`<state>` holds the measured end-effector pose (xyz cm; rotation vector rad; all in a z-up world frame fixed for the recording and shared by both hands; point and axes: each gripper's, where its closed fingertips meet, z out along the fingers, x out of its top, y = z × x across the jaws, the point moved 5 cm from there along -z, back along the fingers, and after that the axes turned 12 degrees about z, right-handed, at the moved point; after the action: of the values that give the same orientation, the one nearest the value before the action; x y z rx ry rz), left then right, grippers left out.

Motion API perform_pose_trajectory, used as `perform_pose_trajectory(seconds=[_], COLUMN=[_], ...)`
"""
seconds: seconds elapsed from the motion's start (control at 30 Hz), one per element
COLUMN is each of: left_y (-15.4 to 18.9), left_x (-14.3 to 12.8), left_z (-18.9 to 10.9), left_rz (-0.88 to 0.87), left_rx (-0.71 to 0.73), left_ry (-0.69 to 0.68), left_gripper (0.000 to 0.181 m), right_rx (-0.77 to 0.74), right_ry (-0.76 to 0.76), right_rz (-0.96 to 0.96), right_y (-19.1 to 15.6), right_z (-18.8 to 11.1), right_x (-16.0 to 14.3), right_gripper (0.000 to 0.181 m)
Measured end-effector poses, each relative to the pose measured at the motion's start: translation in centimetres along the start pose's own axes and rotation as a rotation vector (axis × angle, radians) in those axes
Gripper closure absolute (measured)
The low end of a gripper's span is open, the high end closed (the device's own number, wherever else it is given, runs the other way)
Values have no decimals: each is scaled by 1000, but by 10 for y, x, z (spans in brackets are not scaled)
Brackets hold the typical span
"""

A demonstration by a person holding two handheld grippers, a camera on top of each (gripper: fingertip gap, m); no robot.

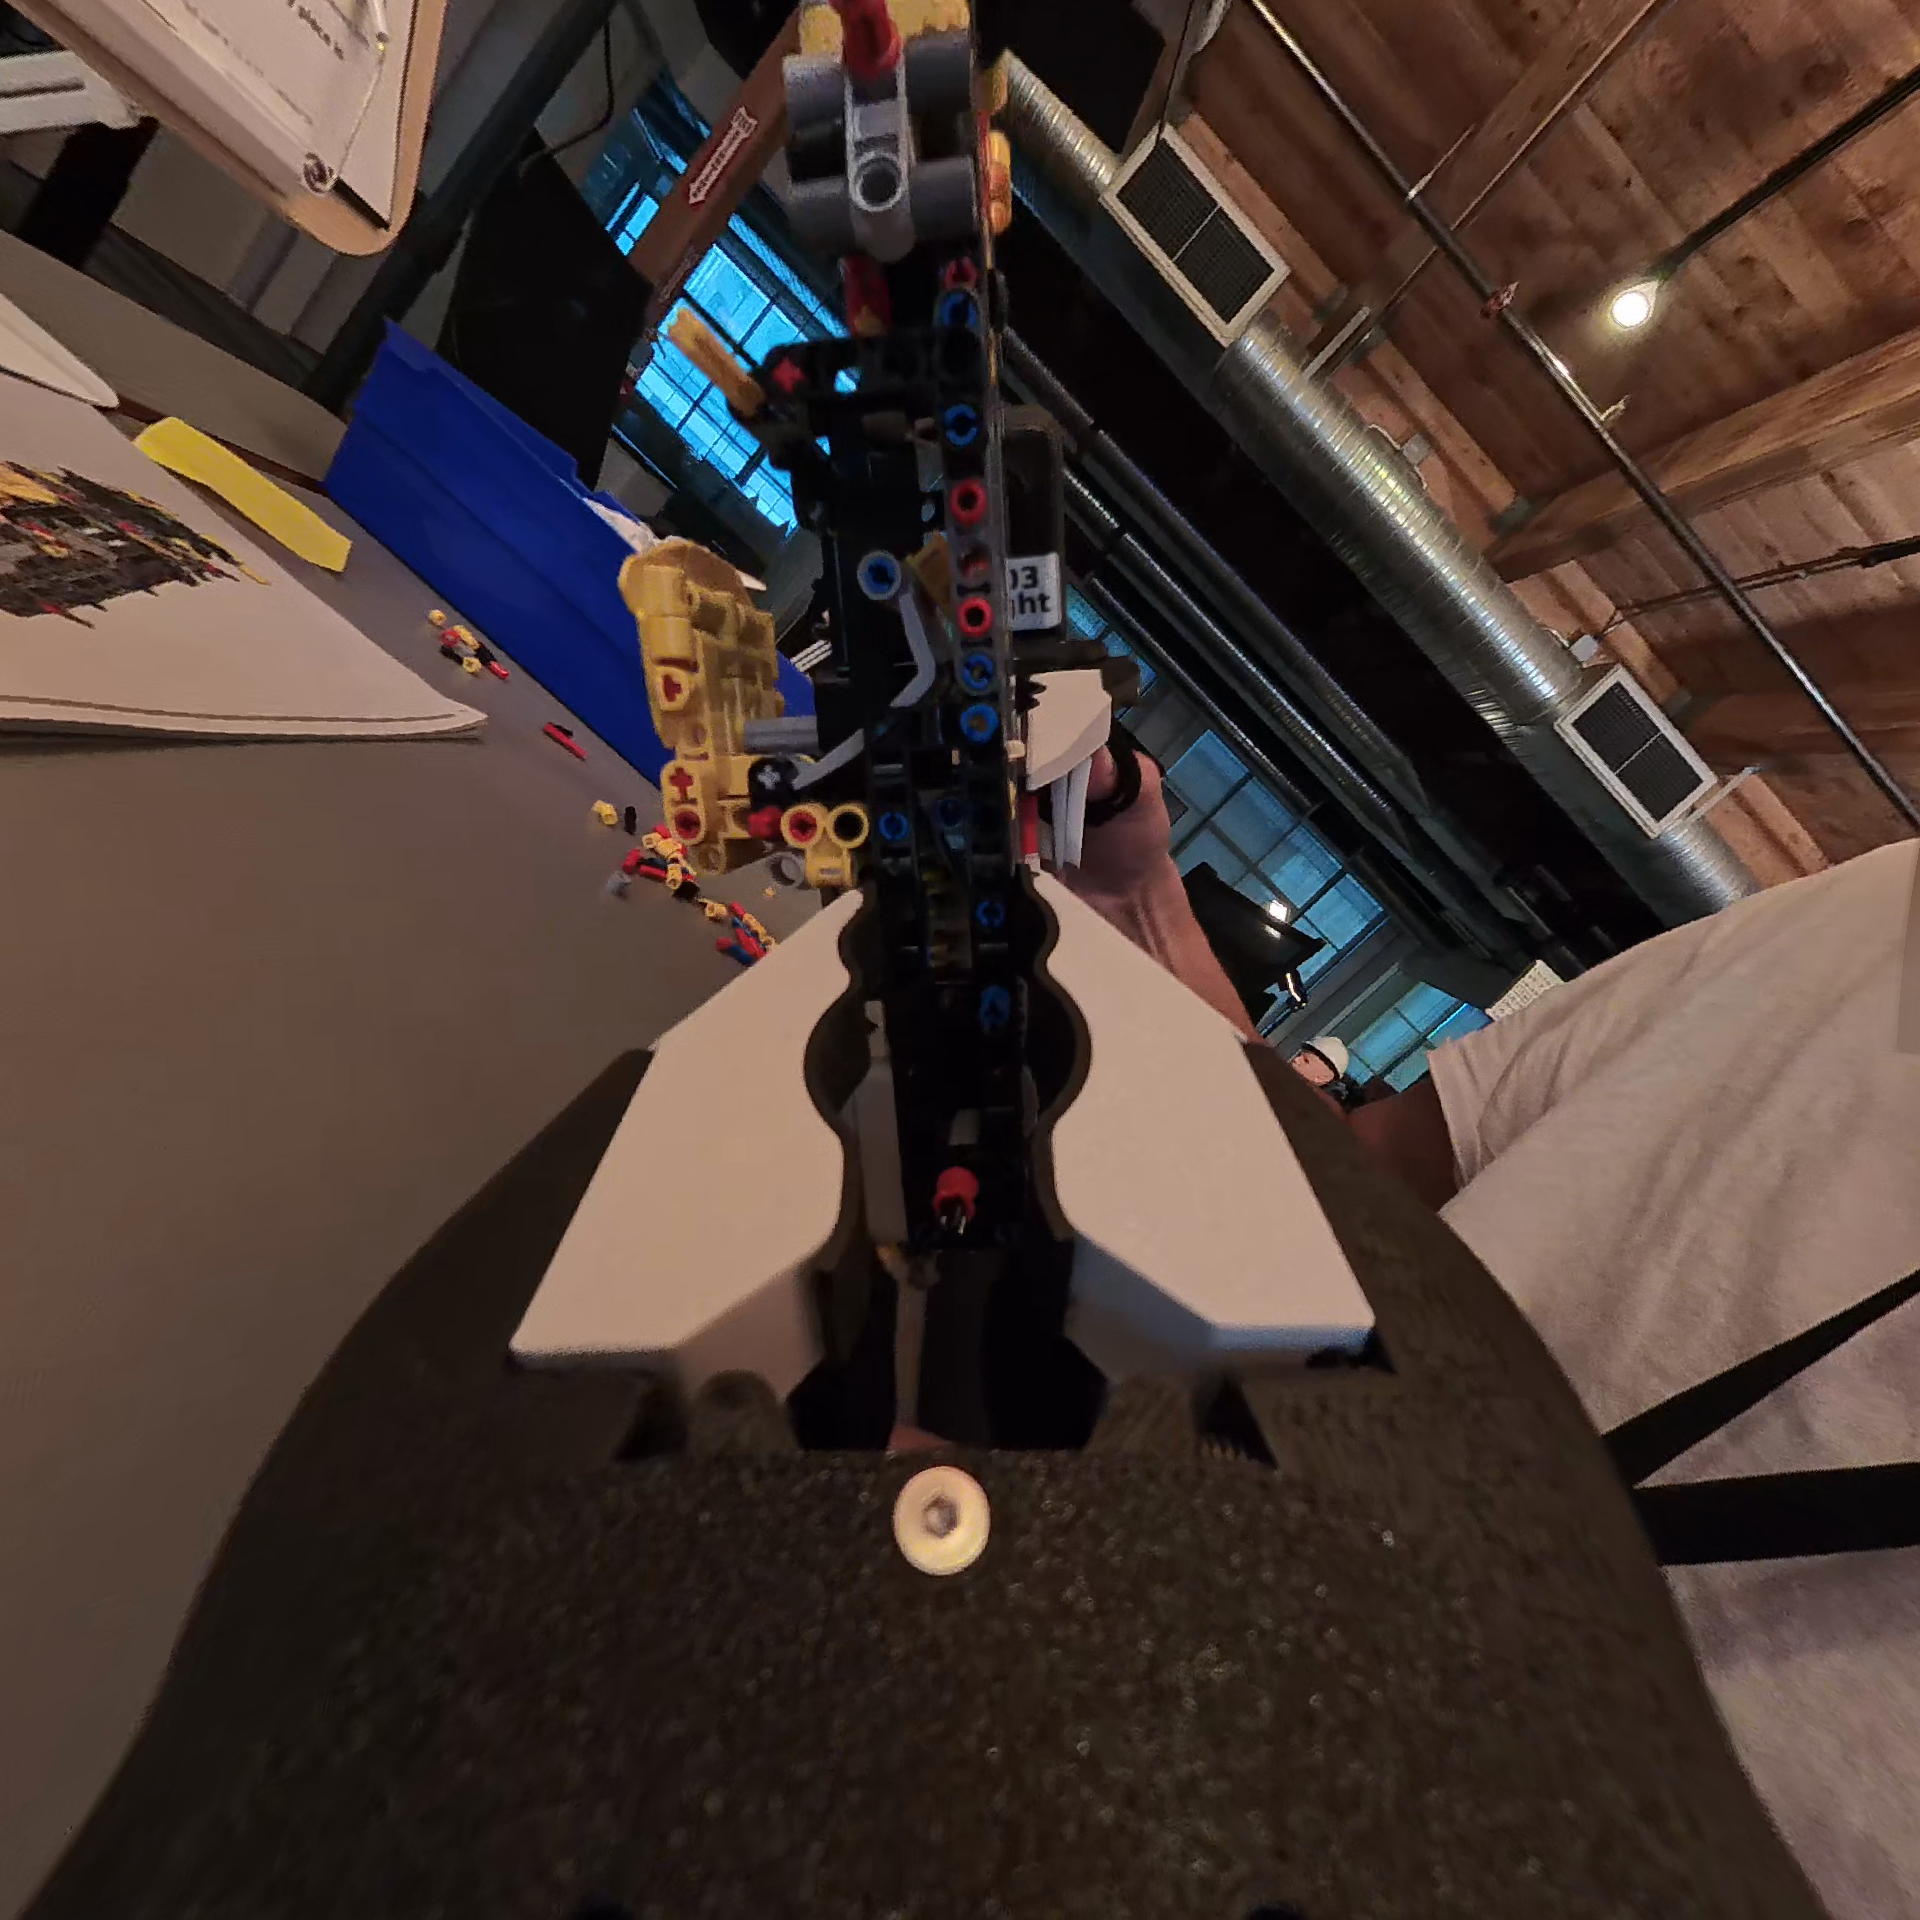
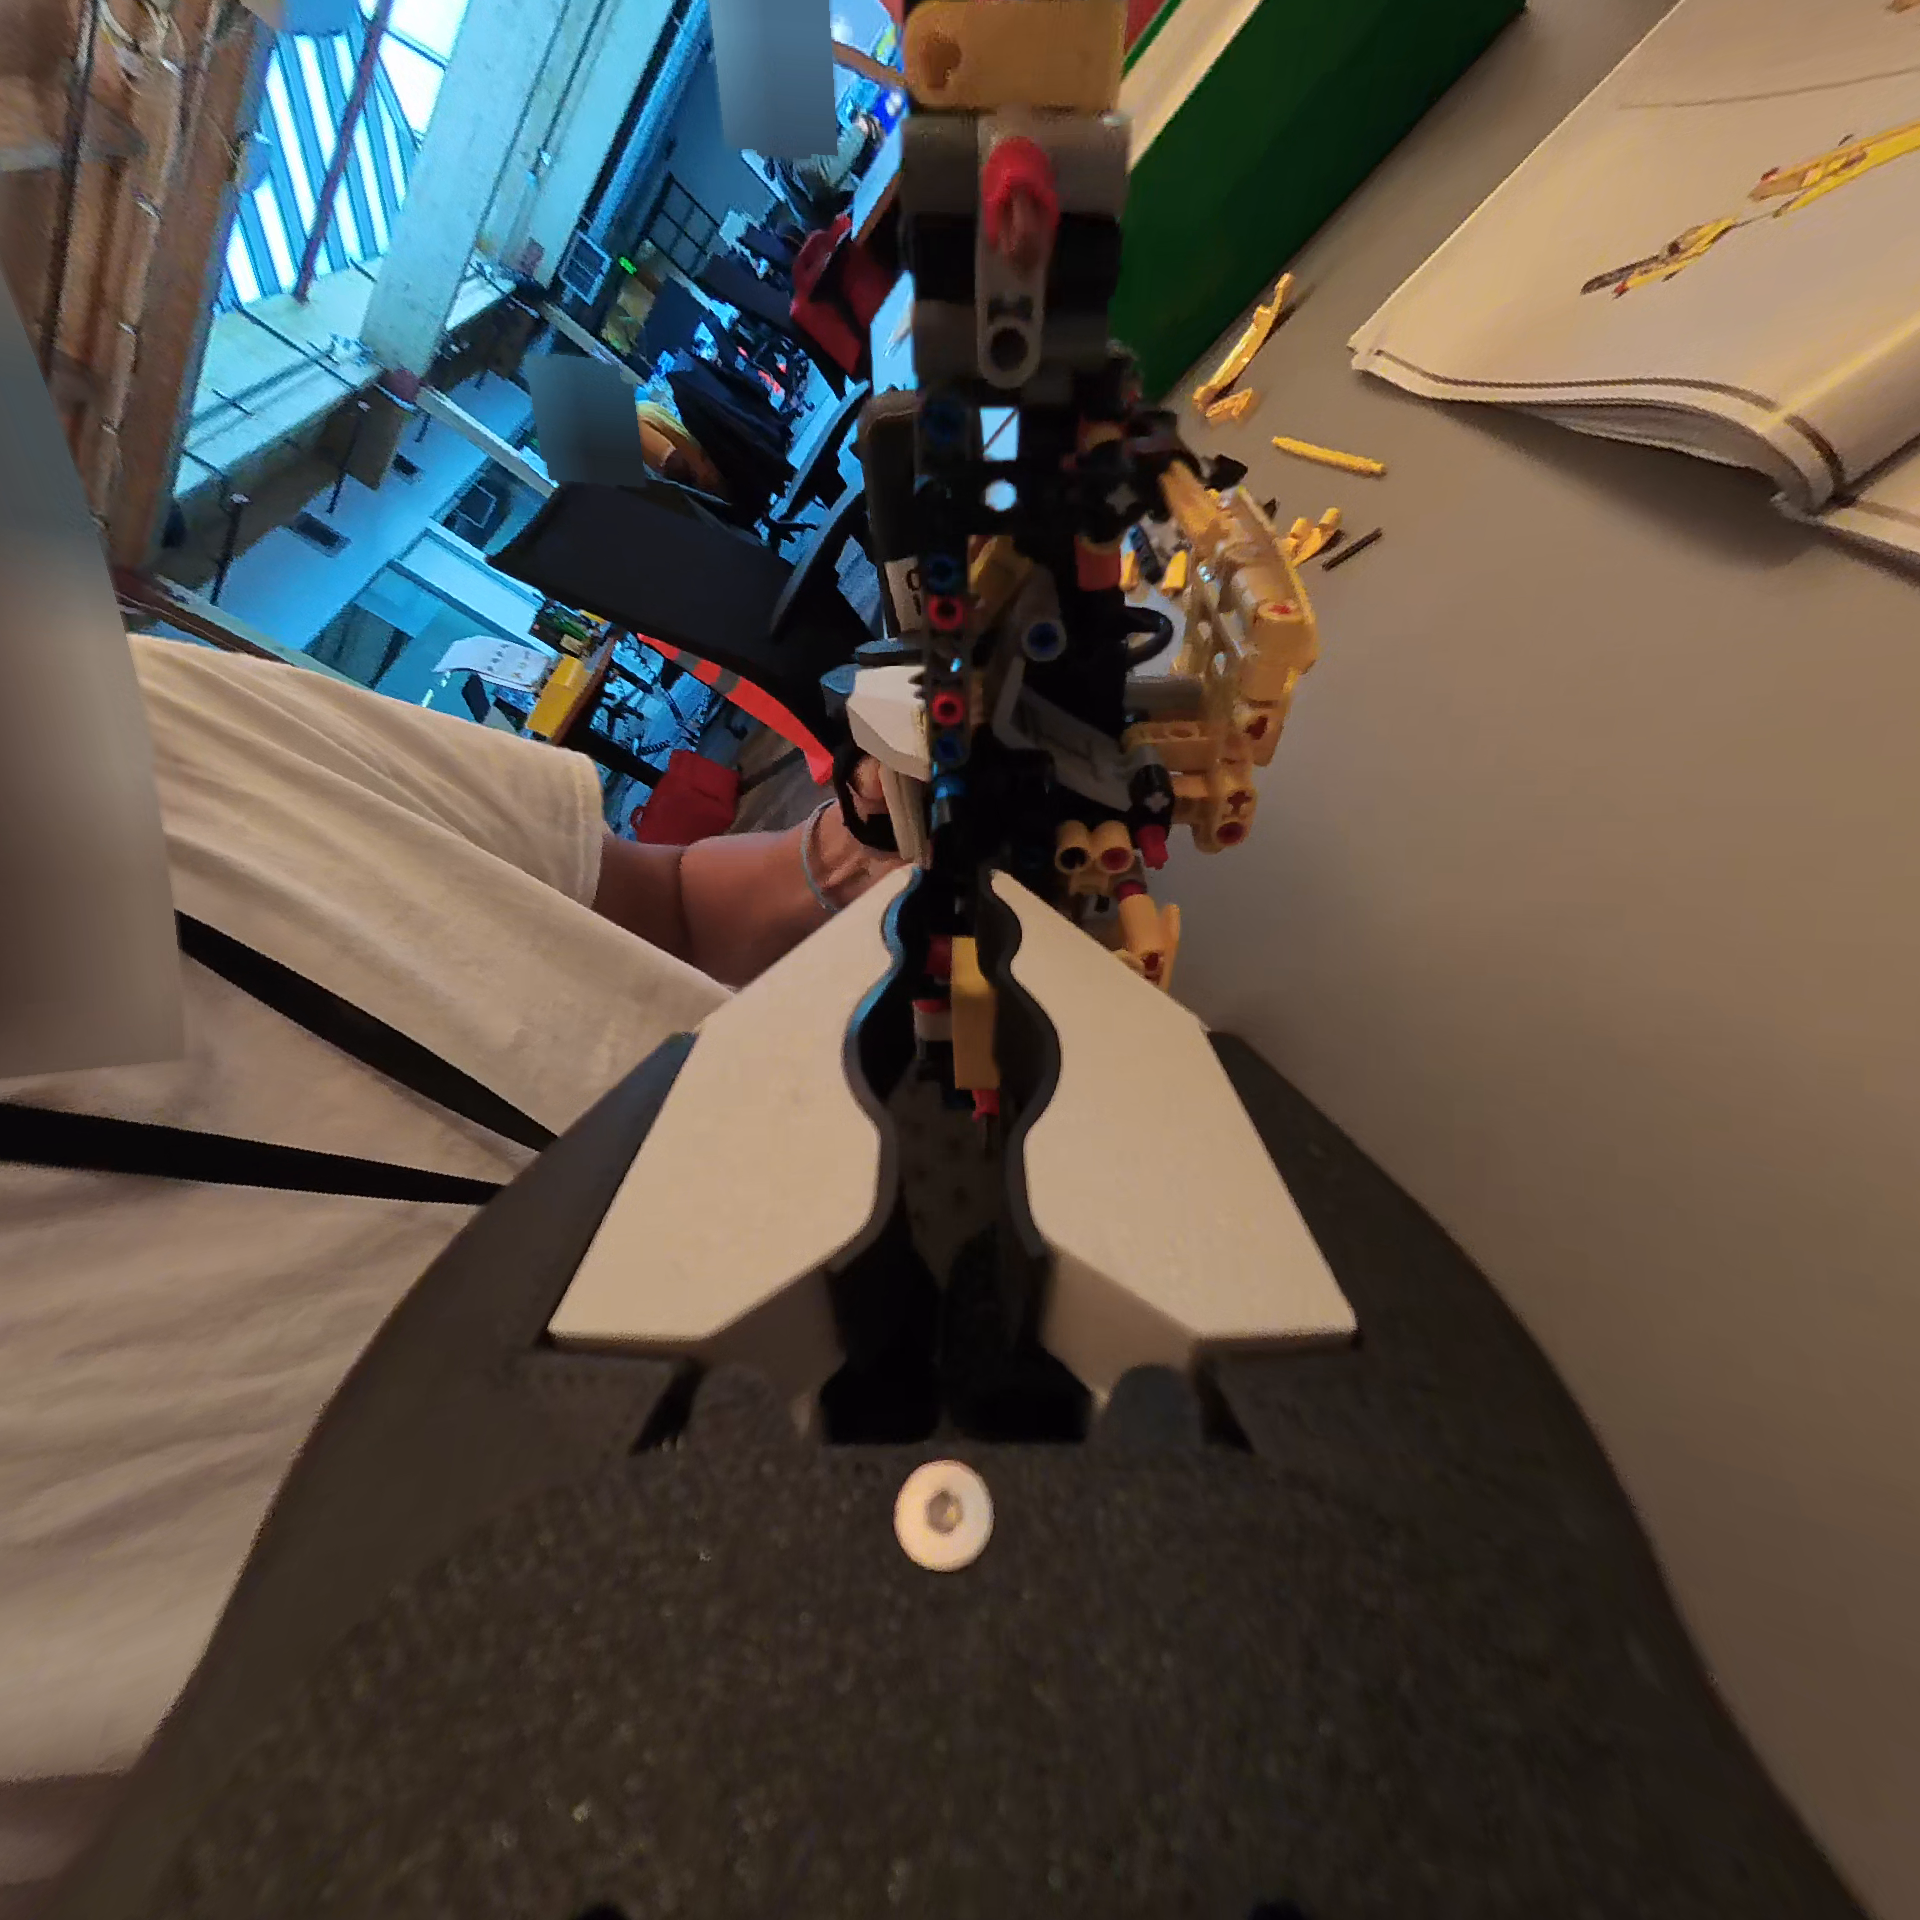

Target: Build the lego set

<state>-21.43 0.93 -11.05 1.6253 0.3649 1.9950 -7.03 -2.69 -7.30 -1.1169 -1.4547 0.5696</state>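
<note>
Both grippers grip one lego model (image 1: 914, 644), a long black beam assembly with blue and red pins and a yellow section, raised above the grey tabletop (image 1: 260, 987). The left gripper (image 1: 940, 935) has its fingers clamped on one end; the right gripper (image 2: 951, 925) has its fingers clamped on the other. Loose pieces (image 1: 675, 862) and an instruction booklet (image 2: 1714, 312) lie on the tabletop.

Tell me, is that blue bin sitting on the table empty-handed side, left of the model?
Yes: in the left wrist view the blue bin stands on the grey table, left of the lego model.
</note>
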Motion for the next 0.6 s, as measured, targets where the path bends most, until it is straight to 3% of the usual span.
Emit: perform_pose_trajectory(seconds=[0.3, 0.6], left_y=[1, -8], left_x=[-4, 5], left_z=[4, -2], left_rz=[-27, -57], left_rx=[-22, 42], left_ry=[-45, 67], left_gripper=[156, 156], right_rx=[-51, -181], right_ry=[-66, -152], right_rz=[-81, -141], right_y=[-12, -17], right_z=[2, 18], right_x=[24, 54], right_gripper=[174, 174])
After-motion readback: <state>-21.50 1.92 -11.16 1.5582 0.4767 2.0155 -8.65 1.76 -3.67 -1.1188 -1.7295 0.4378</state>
